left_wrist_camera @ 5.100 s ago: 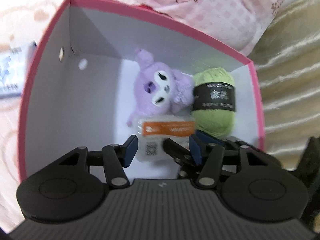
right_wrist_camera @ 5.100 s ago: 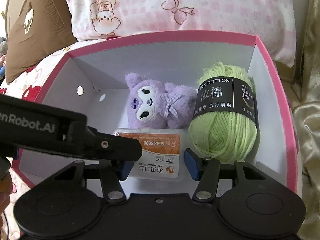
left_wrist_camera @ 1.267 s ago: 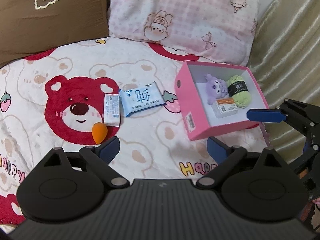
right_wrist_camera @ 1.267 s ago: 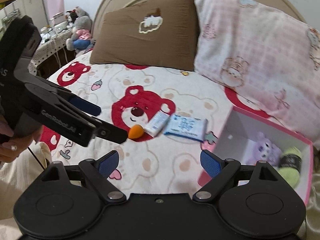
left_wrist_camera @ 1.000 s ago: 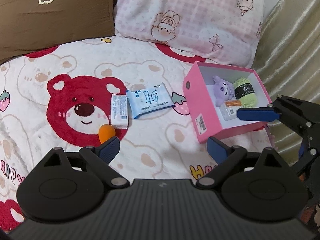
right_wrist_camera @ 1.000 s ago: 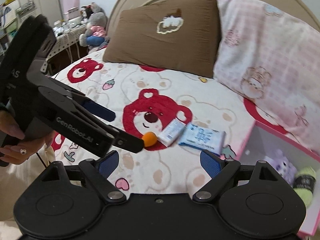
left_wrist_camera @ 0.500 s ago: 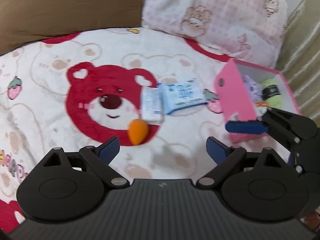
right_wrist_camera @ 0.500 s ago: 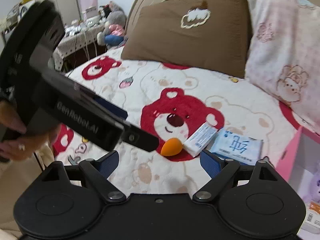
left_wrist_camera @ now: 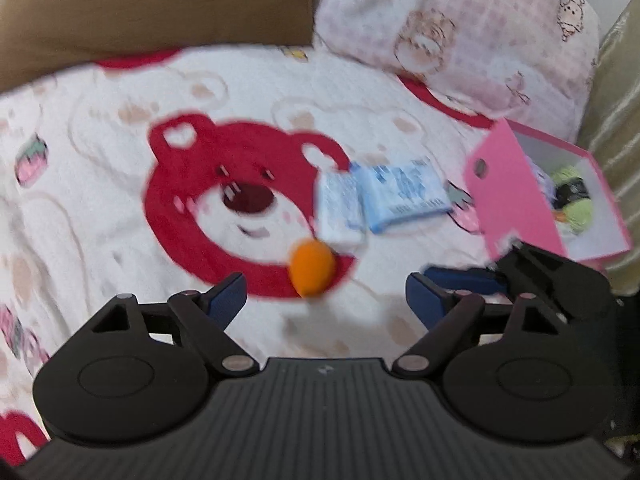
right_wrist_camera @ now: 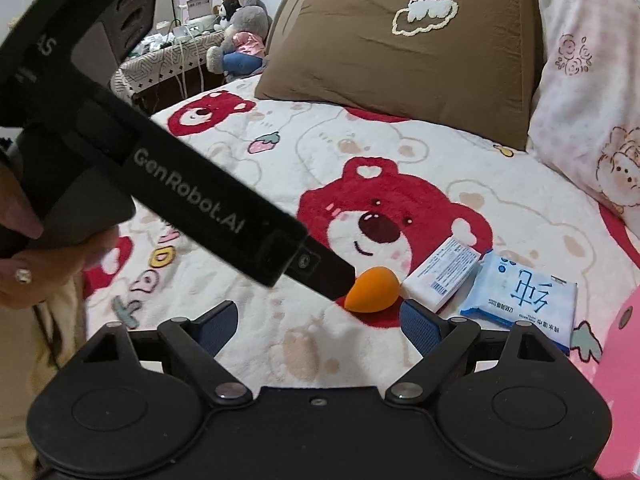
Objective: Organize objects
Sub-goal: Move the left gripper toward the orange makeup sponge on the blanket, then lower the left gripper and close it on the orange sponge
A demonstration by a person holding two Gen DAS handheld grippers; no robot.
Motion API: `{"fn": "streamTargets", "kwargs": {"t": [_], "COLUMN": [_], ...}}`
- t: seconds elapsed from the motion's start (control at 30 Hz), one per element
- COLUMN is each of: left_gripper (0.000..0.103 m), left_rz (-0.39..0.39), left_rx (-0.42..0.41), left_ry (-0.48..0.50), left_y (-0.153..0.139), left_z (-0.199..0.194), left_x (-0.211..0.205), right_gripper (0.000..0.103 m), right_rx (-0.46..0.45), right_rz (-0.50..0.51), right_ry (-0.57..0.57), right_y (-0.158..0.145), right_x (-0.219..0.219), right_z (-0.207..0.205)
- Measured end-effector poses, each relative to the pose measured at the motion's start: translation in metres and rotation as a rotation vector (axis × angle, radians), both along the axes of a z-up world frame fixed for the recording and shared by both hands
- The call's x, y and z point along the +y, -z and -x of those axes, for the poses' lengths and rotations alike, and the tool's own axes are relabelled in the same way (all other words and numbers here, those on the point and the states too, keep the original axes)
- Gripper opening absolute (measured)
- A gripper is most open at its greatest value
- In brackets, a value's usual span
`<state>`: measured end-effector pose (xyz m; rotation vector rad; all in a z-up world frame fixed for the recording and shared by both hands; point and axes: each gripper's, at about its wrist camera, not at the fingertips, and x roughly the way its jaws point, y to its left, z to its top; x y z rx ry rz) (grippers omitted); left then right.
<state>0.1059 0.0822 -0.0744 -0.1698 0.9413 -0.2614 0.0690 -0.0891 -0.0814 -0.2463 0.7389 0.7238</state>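
An orange egg-shaped sponge [left_wrist_camera: 312, 268] [right_wrist_camera: 372, 288] lies on the red bear of the bedspread. My left gripper [left_wrist_camera: 326, 300] hovers just short of it with its jaws closing; nothing is between the pads. In the right wrist view one long black finger [right_wrist_camera: 224, 216] of the left gripper ends right beside the sponge. My right gripper [right_wrist_camera: 320, 326] stands open and empty, the sponge ahead of its right finger. A white box [left_wrist_camera: 340, 208] [right_wrist_camera: 442, 276] and a blue wipes pack [left_wrist_camera: 404, 196] [right_wrist_camera: 524, 292] lie beside the sponge. The pink box [left_wrist_camera: 508, 192] holds green yarn [left_wrist_camera: 574, 204].
A brown pillow [right_wrist_camera: 408, 40] and a pink patterned pillow [left_wrist_camera: 460, 28] line the head of the bed. Gold fabric [left_wrist_camera: 616, 100] hangs past the pink box. A person's hand [right_wrist_camera: 24, 248] holds the left gripper. A cluttered side table with plush toys [right_wrist_camera: 236, 20] stands beyond the bed.
Both grippers have come down and swung left, away from the pink box and toward the red bear. The sponge now sits close ahead of the left fingertips, whose gap has narrowed slightly.
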Motion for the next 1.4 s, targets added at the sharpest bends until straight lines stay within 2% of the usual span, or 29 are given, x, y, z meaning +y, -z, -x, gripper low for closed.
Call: {"fn": "streamTargets", "kwargs": {"t": [0.17, 0.47, 0.63, 0.7, 0.83, 0.97, 1.03, 1.07, 1.1, 1.13, 1.17, 1.2, 1.4], "left_gripper": [0.086, 0.075, 0.07, 0.064, 0.061, 0.057, 0.052, 0.046, 0.035, 0.031, 0.029, 0.029, 0.029], "left_rz": [0.017, 0.024, 0.089, 0.087, 0.057, 0.076, 0.09, 0.097, 0.112, 0.141, 0.168, 0.17, 0.177], "left_rx": [0.0, -0.048, -0.068, -0.055, -0.092, -0.107, -0.101, -0.098, -0.091, -0.077, -0.06, -0.057, -0.031], "left_ry": [-0.017, -0.032, -0.075, -0.071, -0.054, -0.067, -0.067, -0.061, -0.045, -0.014, 0.002, 0.003, -0.008], "left_y": [0.019, 0.055, 0.071, 0.075, 0.073, 0.073, 0.074, 0.074, 0.075, 0.076, 0.077, 0.078, 0.081], "left_z": [-0.01, -0.018, -0.022, -0.023, -0.02, -0.022, -0.024, -0.024, -0.025, -0.027, -0.028, -0.028, -0.03], "left_x": [0.01, 0.003, 0.006, 0.004, -0.002, 0.0, 0.001, 0.001, 0.002, 0.002, 0.002, 0.001, 0.001], "right_gripper": [0.09, 0.089, 0.081, 0.075, 0.068, 0.061, 0.059, 0.057, 0.054, 0.05, 0.041, 0.037, 0.034], "right_rx": [-0.041, 0.008, 0.005, 0.003, -0.002, -0.002, 0.003, 0.005, 0.009, 0.014, 0.02, 0.027, 0.035], "right_rz": [0.021, -0.017, -0.031, -0.022, -0.018, -0.025, -0.036, -0.042, -0.045, -0.045, -0.043, -0.04, -0.041], "right_ry": [0.009, 0.11, 0.128, 0.125, 0.114, 0.125, 0.135, 0.139, 0.141, 0.143, 0.143, 0.14, 0.159], "right_y": [0.014, 0.041, 0.061, 0.068, 0.075, 0.076, 0.075, 0.075, 0.074, 0.074, 0.074, 0.075, 0.076], "right_x": [0.009, 0.004, 0.004, 0.007, 0.012, 0.015, 0.014, 0.014, 0.014, 0.015, 0.016, 0.017, 0.016], "right_z": [-0.003, -0.026, -0.031, -0.032, -0.035, -0.039, -0.043, -0.044, -0.045, -0.046, -0.047, -0.049, -0.051]}}
